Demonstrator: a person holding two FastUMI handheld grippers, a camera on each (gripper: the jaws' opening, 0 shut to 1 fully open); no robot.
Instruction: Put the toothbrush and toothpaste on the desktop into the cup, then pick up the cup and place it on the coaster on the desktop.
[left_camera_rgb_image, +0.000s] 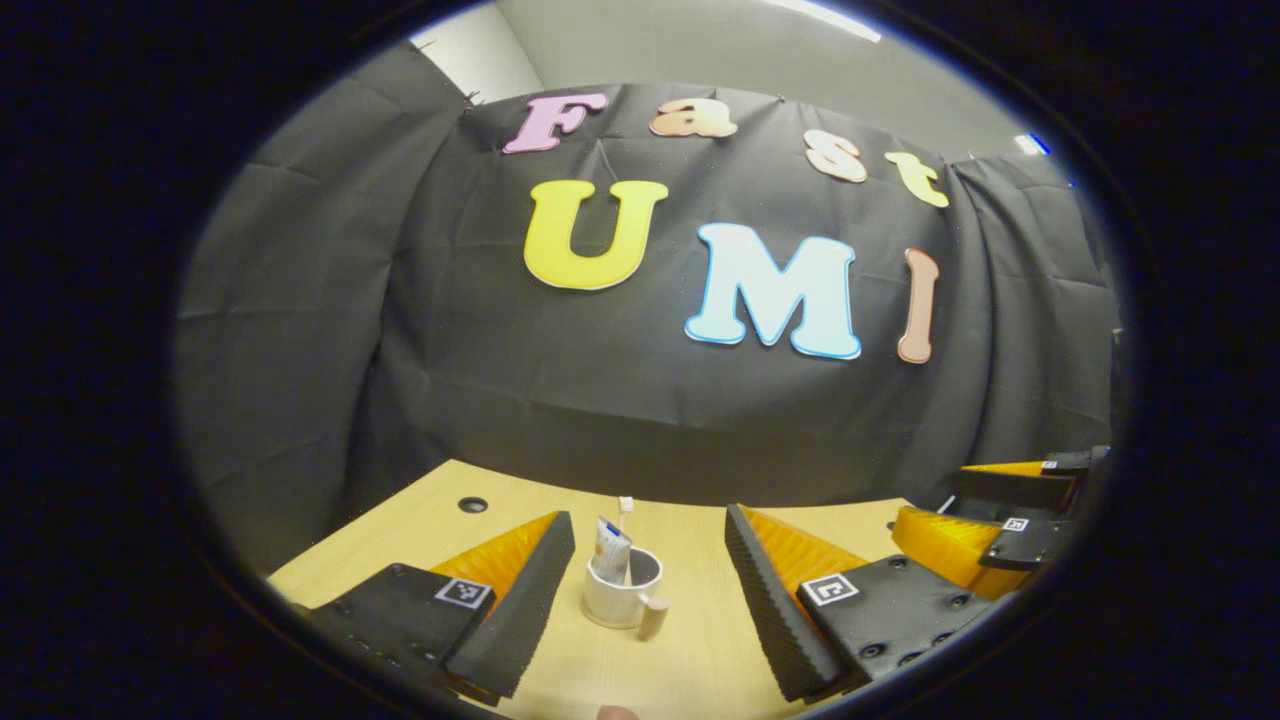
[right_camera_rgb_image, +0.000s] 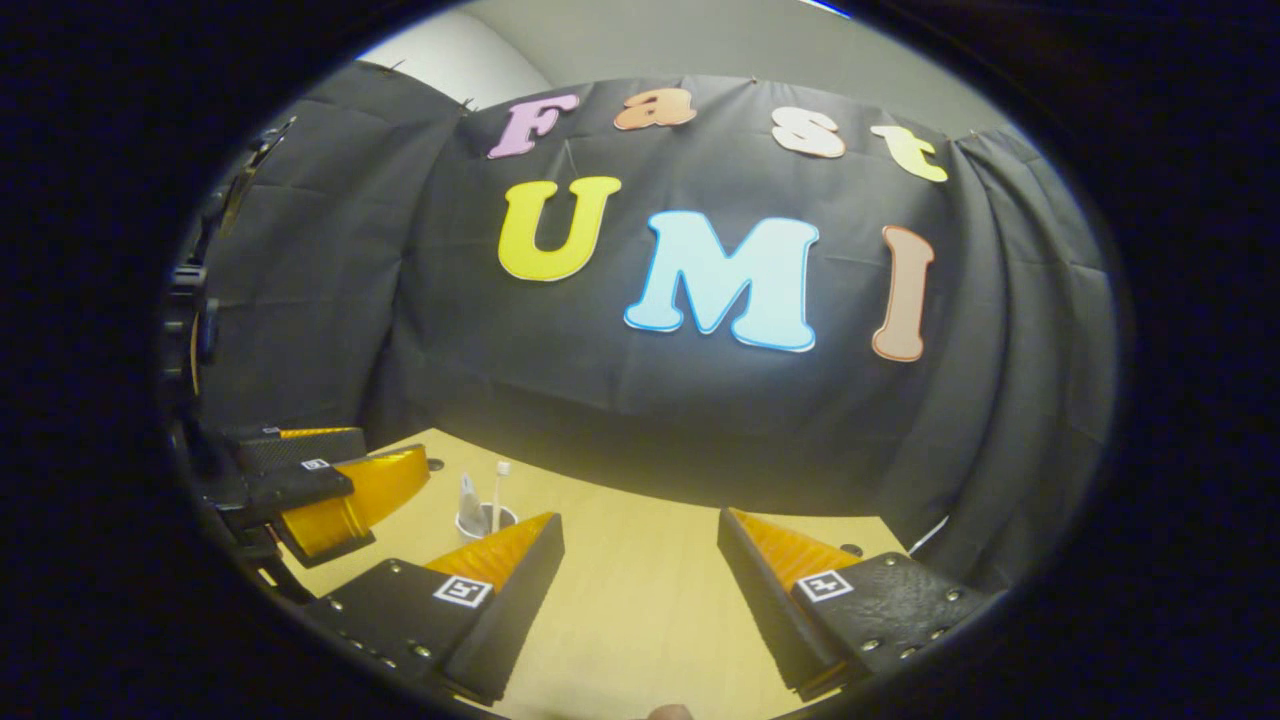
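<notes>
A white cup (left_camera_rgb_image: 622, 597) with a handle stands upright on the wooden desktop (left_camera_rgb_image: 690, 660). A toothpaste tube (left_camera_rgb_image: 610, 550) and a toothbrush (left_camera_rgb_image: 625, 506) stand inside it. In the left gripper view the cup sits between the fingers of my left gripper (left_camera_rgb_image: 648, 517), which is open and touches neither side of it. My right gripper (right_camera_rgb_image: 640, 520) is open over bare desktop with nothing between its fingers. From there the cup (right_camera_rgb_image: 487, 521) lies ahead to the left, past its left finger. The right gripper (left_camera_rgb_image: 1000, 530) also appears at the right edge of the left gripper view.
The black cloth wall closes off the desk's far edge just behind the cup. A round cable hole (left_camera_rgb_image: 472, 504) is in the desktop at the far left, and another hole (right_camera_rgb_image: 850, 549) lies at the far right. The left gripper (right_camera_rgb_image: 330, 490) is left of the cup.
</notes>
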